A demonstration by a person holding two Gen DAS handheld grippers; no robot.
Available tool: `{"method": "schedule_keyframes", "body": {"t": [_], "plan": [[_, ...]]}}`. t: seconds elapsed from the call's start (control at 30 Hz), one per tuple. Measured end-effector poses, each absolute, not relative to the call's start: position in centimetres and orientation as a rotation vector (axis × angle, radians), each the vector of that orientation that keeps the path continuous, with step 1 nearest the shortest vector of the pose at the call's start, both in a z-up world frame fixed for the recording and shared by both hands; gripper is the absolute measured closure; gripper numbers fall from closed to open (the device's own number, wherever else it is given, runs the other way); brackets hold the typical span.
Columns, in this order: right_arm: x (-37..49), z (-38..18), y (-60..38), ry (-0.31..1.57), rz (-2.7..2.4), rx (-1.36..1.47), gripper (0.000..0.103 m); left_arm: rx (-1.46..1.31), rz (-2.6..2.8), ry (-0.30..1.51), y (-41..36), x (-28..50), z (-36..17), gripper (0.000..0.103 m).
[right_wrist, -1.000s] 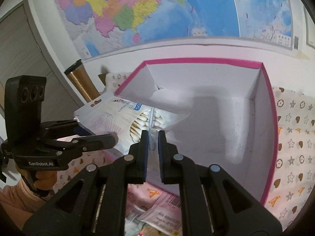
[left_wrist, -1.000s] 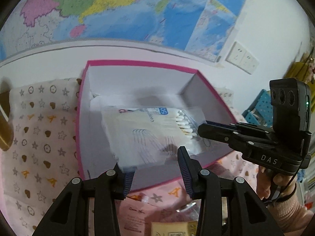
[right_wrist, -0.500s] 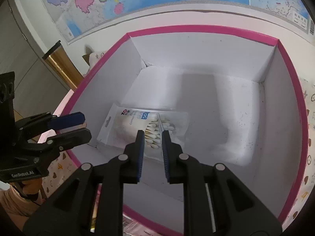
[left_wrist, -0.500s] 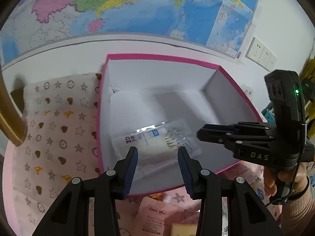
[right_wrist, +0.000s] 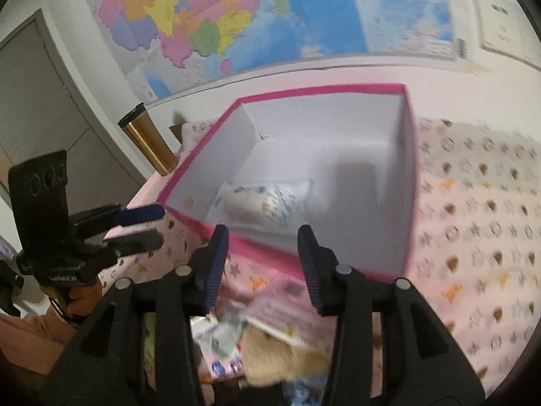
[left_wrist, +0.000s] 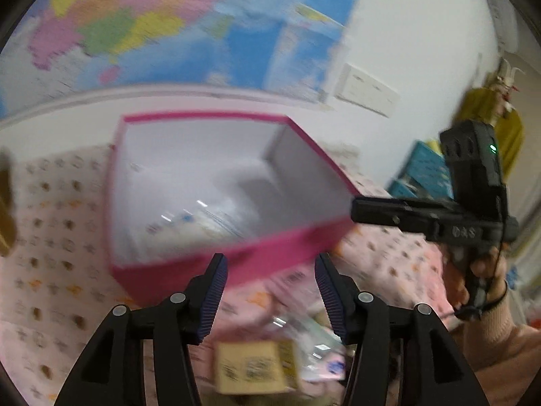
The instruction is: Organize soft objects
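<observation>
Both tools have drawn back from the box since a second ago, and the packet of cotton swabs (right_wrist: pixel 267 201) they carried over it now lies loose on the box floor, toward its near left corner. The left tool (left_wrist: pixel 269 279) has just been opening its jaws; they stand apart with nothing between them, in front of the near wall of the pink box (left_wrist: pixel 209 264). The right tool (right_wrist: pixel 263 252) has likewise just been spreading its jaws, which are empty and hang over the box's near rim. The box, white inside, sits on a pink patterned cloth (right_wrist: pixel 480 237) spread over the counter. Below the tools lies a blurred heap of small packets (right_wrist: pixel 257 341). A gold tumbler (right_wrist: pixel 148 142) stands left of the box, and a coloured map (right_wrist: pixel 236 17) hangs on the wall behind
</observation>
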State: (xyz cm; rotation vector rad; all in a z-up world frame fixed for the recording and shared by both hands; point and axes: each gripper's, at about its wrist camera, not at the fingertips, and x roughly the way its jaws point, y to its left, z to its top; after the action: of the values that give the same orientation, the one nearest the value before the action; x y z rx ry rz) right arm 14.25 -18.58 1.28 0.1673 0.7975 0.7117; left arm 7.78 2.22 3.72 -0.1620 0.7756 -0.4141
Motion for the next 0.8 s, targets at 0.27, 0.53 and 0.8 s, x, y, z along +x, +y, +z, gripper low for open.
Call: {"method": "schedule_keyframes", "body": {"t": [0.27, 0.53, 0.8], "plan": [[13.0, -2.8, -23.8, 0.92, 0.607, 0.278, 0.058, -0.186, -0.51, 0.943, -1.2, 8.6, -0.5, 0.048], [12.8, -7.8, -25.8, 1.055, 0.583, 0.395, 0.058, -0.214, -0.541, 1.072, -2.7, 10.0, -3.1, 0.048], [14.3, -10.0, -25.9, 1.102, 0.673, 0.518, 0.054, -0.219, -0.569, 1.155, -4.1, 11.2, -4.7, 0.043]]}}
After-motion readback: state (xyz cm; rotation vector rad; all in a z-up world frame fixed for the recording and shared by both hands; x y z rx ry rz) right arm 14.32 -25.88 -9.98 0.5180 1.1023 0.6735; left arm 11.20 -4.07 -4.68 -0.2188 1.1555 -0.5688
